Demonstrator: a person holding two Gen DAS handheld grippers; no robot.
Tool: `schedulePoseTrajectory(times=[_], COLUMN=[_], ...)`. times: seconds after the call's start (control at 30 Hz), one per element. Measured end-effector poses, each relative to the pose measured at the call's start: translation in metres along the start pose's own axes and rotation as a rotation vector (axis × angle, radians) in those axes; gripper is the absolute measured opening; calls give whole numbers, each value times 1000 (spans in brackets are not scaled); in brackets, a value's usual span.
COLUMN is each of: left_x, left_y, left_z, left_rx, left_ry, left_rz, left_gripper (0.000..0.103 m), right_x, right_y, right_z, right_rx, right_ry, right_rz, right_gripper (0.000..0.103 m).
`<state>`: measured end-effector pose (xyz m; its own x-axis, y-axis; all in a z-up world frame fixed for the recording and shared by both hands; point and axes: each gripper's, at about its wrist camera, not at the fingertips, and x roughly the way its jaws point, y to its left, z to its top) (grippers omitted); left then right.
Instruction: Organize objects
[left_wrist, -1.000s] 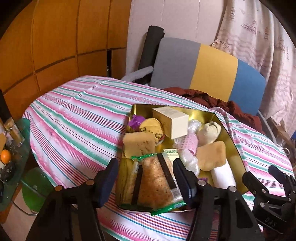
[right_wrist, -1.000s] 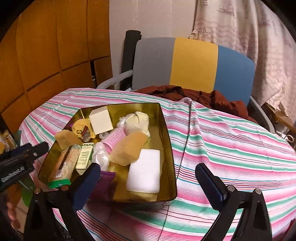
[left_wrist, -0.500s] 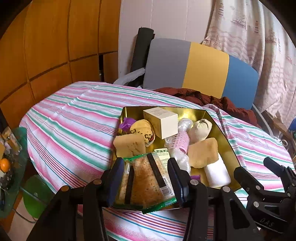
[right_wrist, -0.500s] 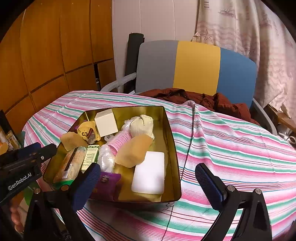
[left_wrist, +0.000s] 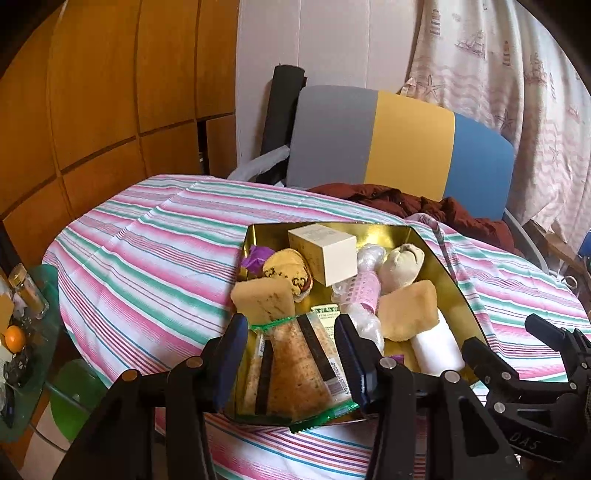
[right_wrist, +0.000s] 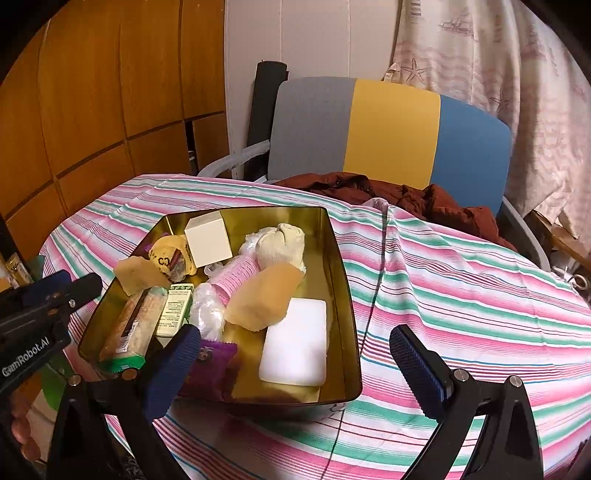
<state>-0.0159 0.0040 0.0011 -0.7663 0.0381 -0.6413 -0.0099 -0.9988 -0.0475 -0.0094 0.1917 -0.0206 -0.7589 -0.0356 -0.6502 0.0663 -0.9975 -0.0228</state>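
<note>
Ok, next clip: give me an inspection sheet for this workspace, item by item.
Surface: round table under a striped cloth, creased.
Job's things: gold tin on the cloth, crowded with a cracker packet, white box, white block, tan sponges, purple sachet.
Clutter: jars and an orange on a side stand.
Grippers: left hand-held gripper open, fingers either side of the cracker packet; right hand-held gripper open wide at the tin's near edge.
Cables: thin cord across the cloth beside the tin.
Surroundings: tricolour chair, brown garment, curtain, wood panels.
</note>
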Motion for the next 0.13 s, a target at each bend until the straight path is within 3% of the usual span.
schedulePoseTrajectory(times=[0.13], left_x=[1], left_y=[2], left_z=[0], left_rx=[-8], left_ry=[1], left_rz=[-4], left_gripper=[49], right_x=[1], right_y=[1], right_z=[1], right_rx=[-1], right_ry=[3], right_rz=[-1], right_gripper=[103])
